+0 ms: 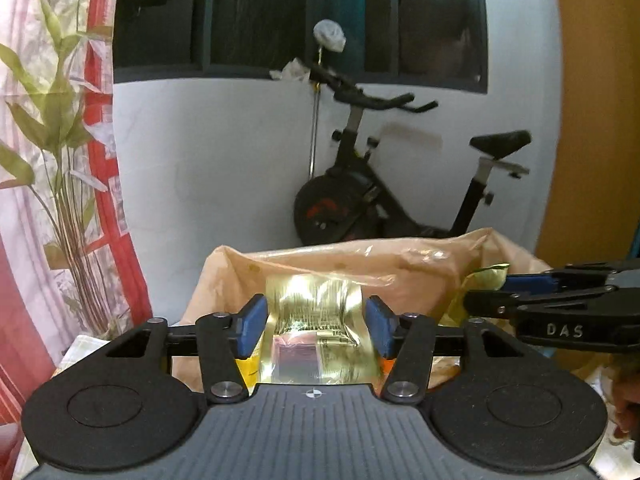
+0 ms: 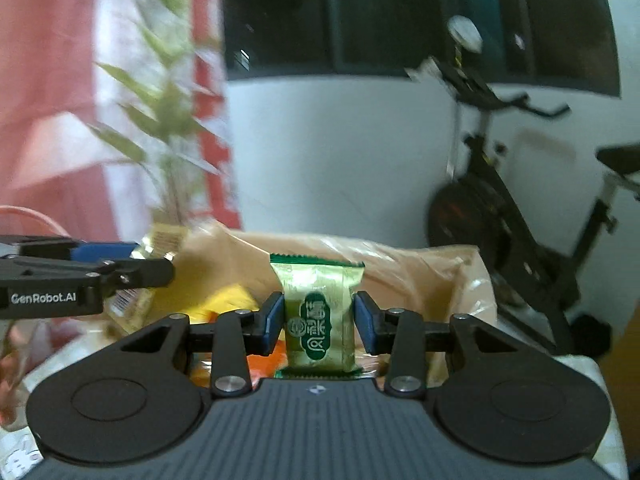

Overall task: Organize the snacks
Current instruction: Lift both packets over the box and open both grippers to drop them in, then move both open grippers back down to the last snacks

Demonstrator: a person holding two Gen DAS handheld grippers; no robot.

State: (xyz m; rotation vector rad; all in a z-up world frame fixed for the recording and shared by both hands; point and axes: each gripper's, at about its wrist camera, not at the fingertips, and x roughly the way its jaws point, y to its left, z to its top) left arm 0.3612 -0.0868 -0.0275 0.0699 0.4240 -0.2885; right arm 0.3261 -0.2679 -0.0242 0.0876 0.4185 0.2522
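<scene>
Above the bag [image 1: 320, 268], the left hand-held gripper [image 1: 316, 322] is loosely bracketing a gold packet [image 1: 316, 312]; the right hand-held gripper [image 2: 319, 320] is pinching a green packet [image 2: 318, 312]; both should lower before releasing.

Indoor light, fairly dim, and the window [image 1: 300, 16] is black, so it's all room lighting. There's a bright lamp reflection in the glass at its top right corner. The gold packet [image 1: 316, 332] below the window throws hard glare, with its print washed out in spots. The left view is mostly sharp, the bike [image 1: 400, 184] included. The right view is smeared: the curtain [image 2: 120, 100] left of the window is streaky and the bike [image 2: 520, 208] is soft, though the green packet [image 2: 320, 312] stays crisp. Both views have heavy fisheye bending, with the window frame bowed and the corners dark.
</scene>
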